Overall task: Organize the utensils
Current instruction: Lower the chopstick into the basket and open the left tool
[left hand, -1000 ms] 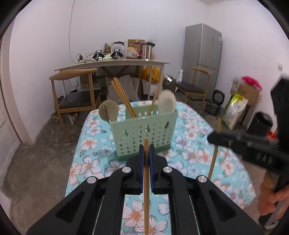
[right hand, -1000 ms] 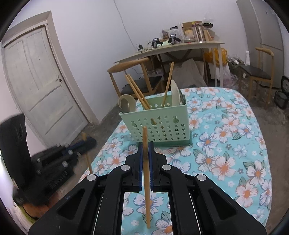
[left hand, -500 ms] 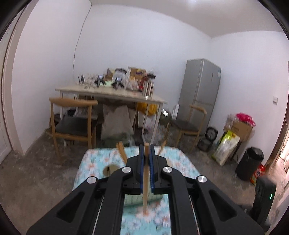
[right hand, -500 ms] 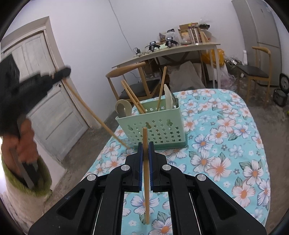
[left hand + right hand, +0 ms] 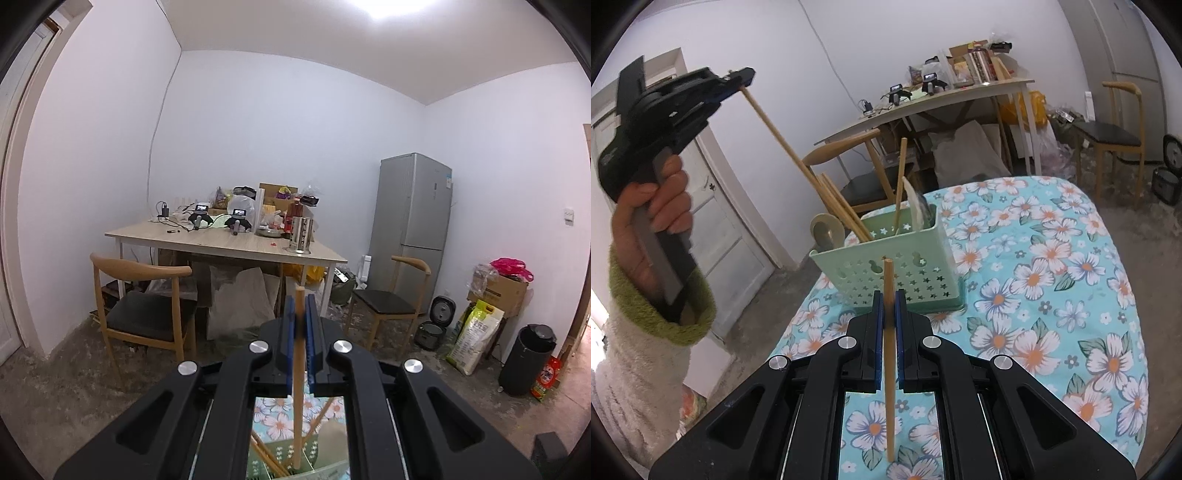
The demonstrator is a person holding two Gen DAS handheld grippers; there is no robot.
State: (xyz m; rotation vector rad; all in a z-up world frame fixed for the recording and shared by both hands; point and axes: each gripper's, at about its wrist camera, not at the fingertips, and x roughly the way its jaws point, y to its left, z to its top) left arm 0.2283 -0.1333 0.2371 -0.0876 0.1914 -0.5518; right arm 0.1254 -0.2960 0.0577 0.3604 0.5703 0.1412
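A mint-green perforated utensil basket (image 5: 886, 269) stands on the floral tablecloth (image 5: 1052, 295); it holds chopsticks, a wooden spoon (image 5: 827, 230) and a pale spatula. My left gripper (image 5: 742, 79) is raised high at the left, shut on a wooden chopstick (image 5: 786, 144) whose lower end slants down into the basket. In the left wrist view that gripper (image 5: 300, 314) holds the chopstick (image 5: 298, 387) upright, its tip in the basket (image 5: 280, 458) below. My right gripper (image 5: 888, 306) is shut on another chopstick (image 5: 888, 369), in front of the basket.
A wooden table (image 5: 229, 243) with clutter stands at the back, with chairs (image 5: 144, 306) either side. A grey fridge (image 5: 410, 229), boxes and a black bin (image 5: 528, 365) line the right wall. A white door (image 5: 713, 206) is to the left of the floral table.
My left gripper has risen and tilted up, bringing its chopstick over the basket with the tip lowered inside. My right gripper moved slightly closer to the basket, still holding its chopstick.
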